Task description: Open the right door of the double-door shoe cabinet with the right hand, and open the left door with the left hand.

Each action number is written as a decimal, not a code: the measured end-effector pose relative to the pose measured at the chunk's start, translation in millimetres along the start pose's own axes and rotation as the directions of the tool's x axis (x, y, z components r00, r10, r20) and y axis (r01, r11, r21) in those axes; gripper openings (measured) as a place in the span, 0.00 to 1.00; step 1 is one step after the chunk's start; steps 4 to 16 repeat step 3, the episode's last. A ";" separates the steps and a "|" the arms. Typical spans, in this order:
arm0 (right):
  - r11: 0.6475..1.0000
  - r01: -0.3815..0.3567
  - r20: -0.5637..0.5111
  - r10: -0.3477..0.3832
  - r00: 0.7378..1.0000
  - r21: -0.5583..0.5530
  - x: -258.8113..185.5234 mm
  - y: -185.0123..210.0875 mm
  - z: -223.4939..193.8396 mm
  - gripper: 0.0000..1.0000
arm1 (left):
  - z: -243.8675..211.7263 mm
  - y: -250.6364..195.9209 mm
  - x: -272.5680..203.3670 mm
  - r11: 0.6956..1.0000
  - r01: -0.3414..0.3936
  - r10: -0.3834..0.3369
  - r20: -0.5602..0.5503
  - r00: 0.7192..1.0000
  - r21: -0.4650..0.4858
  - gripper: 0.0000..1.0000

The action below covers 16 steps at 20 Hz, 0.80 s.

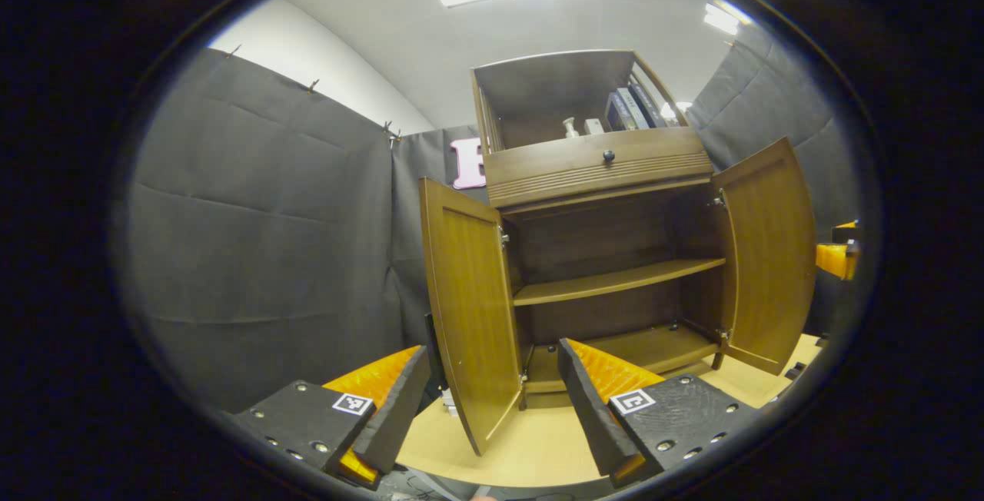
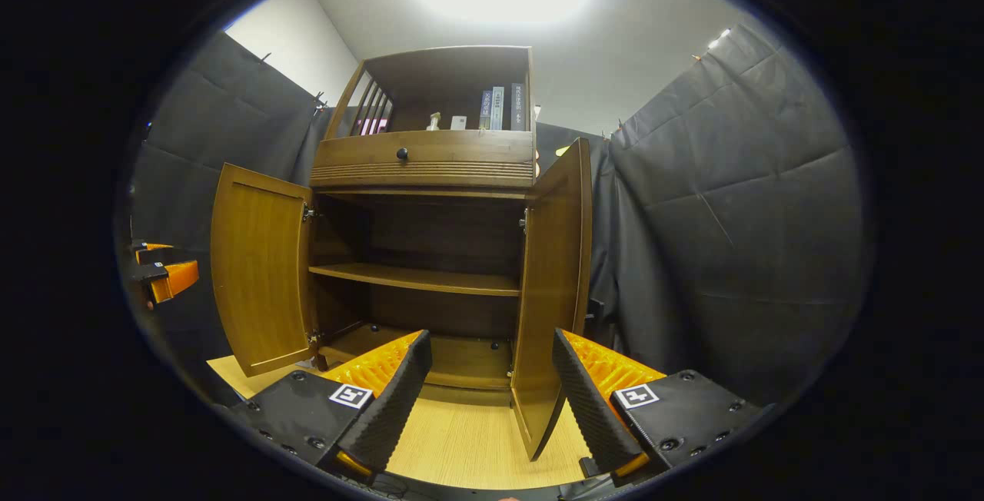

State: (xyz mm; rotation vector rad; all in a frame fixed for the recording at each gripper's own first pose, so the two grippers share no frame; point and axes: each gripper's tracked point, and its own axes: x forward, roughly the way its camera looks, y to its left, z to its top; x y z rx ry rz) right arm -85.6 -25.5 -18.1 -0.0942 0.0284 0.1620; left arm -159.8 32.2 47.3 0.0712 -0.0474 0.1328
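The double-door shoe cabinet (image 1: pixel 607 255) is seen standing on a pale wooden tabletop (image 1: pixel 530 447) in front of the booth's dark cloth wall, with both of its lower doors swung wide open. In the left gripper view, the left door (image 1: pixel 470 316) is turned outward so that its lower free edge lies between the two fingers of the left tongs (image 1: pixel 492 401); the fingers are spread apart and no contact with the door can be made out. The right door (image 1: pixel 769 255) is seen opened far to the other side, and beyond its outer edge part of the other tongs is glimpsed.

In the right gripper view, the right door (image 2: pixel 555 293) is presented nearly edge-on, its lower edge hanging between the parted fingers of the right tongs (image 2: pixel 492 401), which are likewise released and are gripping nothing. The left door (image 2: pixel 261 278) is shown opened toward the far side, with the left tongs (image 2: pixel 165 274) visible just beyond it.

Inside the cabinet a single middle shelf (image 2: pixel 419 280) and the bottom board are exposed. Above the doors a drawer (image 1: pixel 600 167) with a dark round knob (image 1: pixel 608 155) is found, and an open top compartment is occupied by several upright books (image 2: pixel 501 107) and a few small pale objects (image 1: pixel 570 127).
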 end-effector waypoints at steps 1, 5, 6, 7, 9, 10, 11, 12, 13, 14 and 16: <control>1.000 0.000 0.001 0.000 1.000 0.002 0.4 1.4 1.0 1.00 | 0.3 0.3 0.3 1.000 0.000 0.000 0.000 1.000 0.000 0.96; 1.000 0.001 0.005 -0.001 1.000 0.001 1.2 2.3 2.8 1.00 | -0.4 2.0 1.1 1.000 -0.003 0.003 -0.001 1.000 0.002 0.96; 1.000 0.001 0.005 -0.001 1.000 0.001 1.2 2.3 2.8 1.00 | -0.4 2.0 1.1 1.000 -0.003 0.003 -0.001 1.000 0.002 0.96; 1.000 0.001 0.005 -0.001 1.000 0.001 1.2 2.3 2.8 1.00 | -0.4 2.0 1.1 1.000 -0.003 0.003 -0.001 1.000 0.002 0.96; 1.000 0.001 0.005 -0.001 1.000 0.001 1.2 2.3 2.8 1.00 | -0.4 2.0 1.1 1.000 -0.003 0.003 -0.001 1.000 0.002 0.96; 1.000 0.001 0.005 -0.001 1.000 0.001 1.2 2.3 2.8 1.00 | -0.4 2.0 1.1 1.000 -0.003 0.003 -0.001 1.000 0.002 0.96; 1.000 0.001 0.005 -0.001 1.000 0.001 1.2 2.3 2.8 1.00 | -0.4 2.0 1.1 1.000 -0.003 0.003 -0.001 1.000 0.002 0.96; 1.000 0.001 0.005 -0.001 1.000 0.001 1.2 2.3 2.8 1.00 | -0.4 2.0 1.1 1.000 -0.003 0.003 -0.001 1.000 0.002 0.96; 1.000 0.001 0.005 -0.001 1.000 0.001 1.2 2.3 2.8 1.00 | -0.4 2.0 1.1 1.000 -0.003 0.003 -0.001 1.000 0.002 0.96; 1.000 0.001 0.005 -0.001 1.000 0.001 1.2 2.3 2.8 1.00 | -0.4 2.0 1.1 1.000 -0.003 0.003 -0.001 1.000 0.002 0.96; 1.000 0.001 0.005 -0.001 1.000 0.001 1.2 2.3 2.8 1.00 | -0.4 2.0 1.1 1.000 -0.003 0.003 -0.001 1.000 0.002 0.96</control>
